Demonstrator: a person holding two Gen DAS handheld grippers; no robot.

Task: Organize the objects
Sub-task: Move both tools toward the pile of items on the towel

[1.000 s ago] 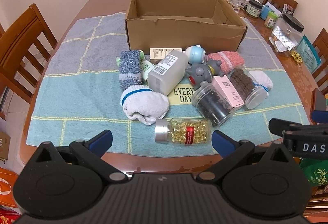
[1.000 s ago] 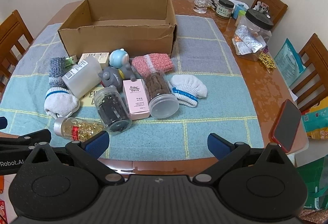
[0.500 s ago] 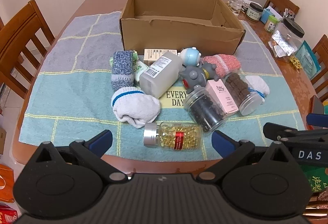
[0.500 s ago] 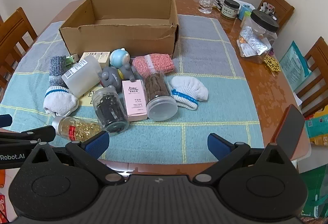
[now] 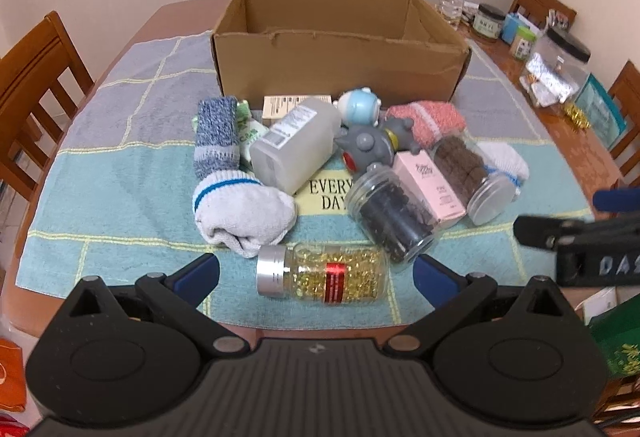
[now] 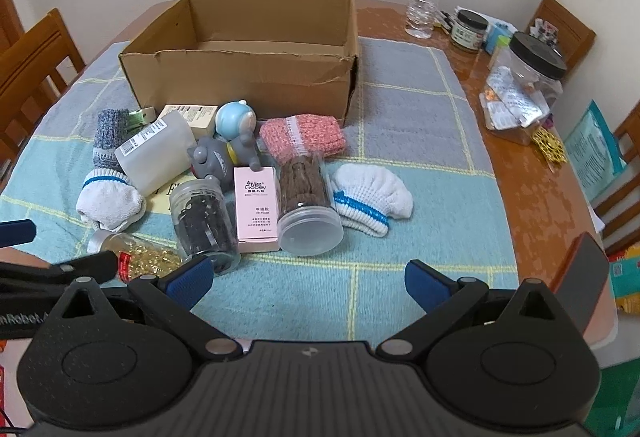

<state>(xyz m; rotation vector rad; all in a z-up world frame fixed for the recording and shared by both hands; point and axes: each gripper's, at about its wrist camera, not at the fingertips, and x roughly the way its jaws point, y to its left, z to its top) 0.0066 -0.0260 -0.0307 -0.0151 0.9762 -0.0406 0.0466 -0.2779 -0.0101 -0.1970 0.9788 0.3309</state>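
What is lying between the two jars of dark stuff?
A pink carton lies between the black-filled jar and the brown-filled jar, pressed against both. The right wrist view shows it best.

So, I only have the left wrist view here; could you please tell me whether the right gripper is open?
Observer: Yes, the right gripper is open, nothing between its jaws, above the near edge of the cloth.
Operator: Thank you. Is anything lying to its right?
Observer: A phone with a red edge sits at the edge of the table, off the cloth.
Operator: And the box floor?
Observer: Only a strip of floor inside the cardboard box shows; it looks bare.
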